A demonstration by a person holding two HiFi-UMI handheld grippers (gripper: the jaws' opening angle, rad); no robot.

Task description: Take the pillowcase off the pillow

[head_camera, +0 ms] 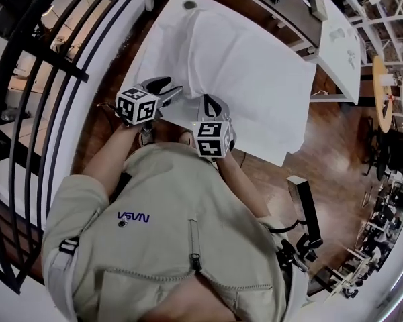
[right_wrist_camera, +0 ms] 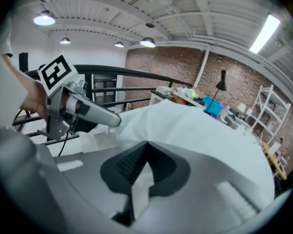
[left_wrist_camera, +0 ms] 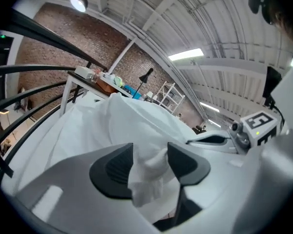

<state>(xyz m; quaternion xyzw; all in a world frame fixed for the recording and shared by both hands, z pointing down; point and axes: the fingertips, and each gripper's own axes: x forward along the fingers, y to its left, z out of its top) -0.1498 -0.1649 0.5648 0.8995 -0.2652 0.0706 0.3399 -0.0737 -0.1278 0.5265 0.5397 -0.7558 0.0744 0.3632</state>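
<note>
1. The white pillowcase (head_camera: 248, 79) covers the pillow and lies across most of the white desk (head_camera: 178, 9). It is puffed and softly creased, with one low ridge running away from the desk's near edge.
2. Its gathered end sits at the near edge of the desk, where both grippers meet it.
3. The left gripper (head_camera: 166, 89) comes in almost level over the near left part of the desk. In the left gripper view its jaws stand well apart, and a loose bunch of the white cloth (left_wrist_camera: 136, 126) hangs in the gap without being squeezed by the left gripper (left_wrist_camera: 150, 162).
4. The right gripper (head_camera: 208, 104) is just beside it and tilts down onto the cloth. In the right gripper view its jaws are pressed together, with a thin fold of pillowcase (right_wrist_camera: 200, 130) nipped between the pads of the right gripper (right_wrist_camera: 144, 157).
5. The person's beige shirt (head_camera: 174, 233) fills the lower part of the head view, forearms reaching forward to the two tools.
6. A black railing (head_camera: 54, 79) curves past the desk's left side, and wooden floor (head_camera: 329, 153) shows beyond its right edge.
7. A second white table (head_camera: 339, 35) stands past the far right corner. A brick wall (right_wrist_camera: 185, 67) and ceiling lamps close the room.
</note>
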